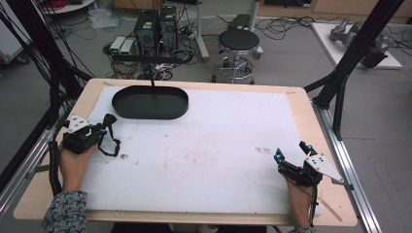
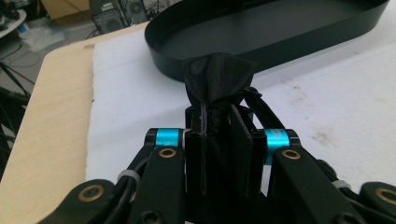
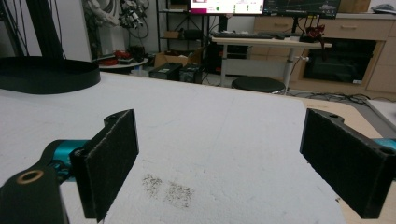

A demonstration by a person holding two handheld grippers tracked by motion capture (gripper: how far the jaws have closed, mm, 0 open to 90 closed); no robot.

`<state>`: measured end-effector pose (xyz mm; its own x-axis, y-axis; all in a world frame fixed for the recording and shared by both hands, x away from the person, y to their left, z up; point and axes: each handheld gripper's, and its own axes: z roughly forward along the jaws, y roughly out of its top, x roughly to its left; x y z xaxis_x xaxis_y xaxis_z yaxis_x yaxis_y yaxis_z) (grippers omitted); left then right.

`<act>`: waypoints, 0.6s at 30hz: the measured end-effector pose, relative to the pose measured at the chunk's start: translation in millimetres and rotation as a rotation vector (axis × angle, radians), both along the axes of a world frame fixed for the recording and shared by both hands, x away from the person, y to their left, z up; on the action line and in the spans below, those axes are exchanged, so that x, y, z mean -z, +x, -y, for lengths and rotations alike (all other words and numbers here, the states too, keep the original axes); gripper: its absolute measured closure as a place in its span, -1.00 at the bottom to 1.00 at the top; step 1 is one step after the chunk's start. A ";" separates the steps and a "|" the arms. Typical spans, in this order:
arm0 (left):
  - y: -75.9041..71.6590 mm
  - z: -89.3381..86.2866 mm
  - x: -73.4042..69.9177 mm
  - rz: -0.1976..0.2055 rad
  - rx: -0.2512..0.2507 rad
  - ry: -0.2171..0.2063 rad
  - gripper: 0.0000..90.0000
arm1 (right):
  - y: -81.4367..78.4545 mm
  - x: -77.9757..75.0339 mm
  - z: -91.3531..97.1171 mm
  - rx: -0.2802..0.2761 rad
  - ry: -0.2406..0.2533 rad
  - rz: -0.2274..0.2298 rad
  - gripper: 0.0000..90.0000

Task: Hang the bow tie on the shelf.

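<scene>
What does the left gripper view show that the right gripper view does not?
Left gripper view alone: the left hand-held gripper, shut on a black cloth item with a strap, and the inside of the tray.

Right gripper view alone: the right hand-held gripper, open with nothing between its pads, plus a stool, a desk and monitors behind the table.

Both: the black oval tray and the white mat.

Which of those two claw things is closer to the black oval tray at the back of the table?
The left. The left claw sits just in front of the black oval tray, gripping a black cloth item. The right claw is open, far across the white mat.
</scene>
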<state>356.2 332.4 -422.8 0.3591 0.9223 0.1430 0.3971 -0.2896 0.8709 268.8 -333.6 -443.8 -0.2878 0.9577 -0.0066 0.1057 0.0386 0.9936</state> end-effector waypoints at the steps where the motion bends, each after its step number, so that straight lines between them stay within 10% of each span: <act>1: 0.0 1.4 -2.1 0.002 0.008 0.012 0.69 | 0.0 0.0 0.1 0.000 0.000 0.002 -0.76; 18: 10.4 7.7 -40.9 0.112 0.040 0.010 0.69 | -0.6 0.4 -0.2 -0.001 -0.002 -0.006 -0.76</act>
<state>366.6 324.7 -381.9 0.3770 0.9058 0.1934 0.2856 -0.3123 0.9060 268.2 -333.3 -444.2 -0.2892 0.9572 -0.0065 0.1116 0.0405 0.9929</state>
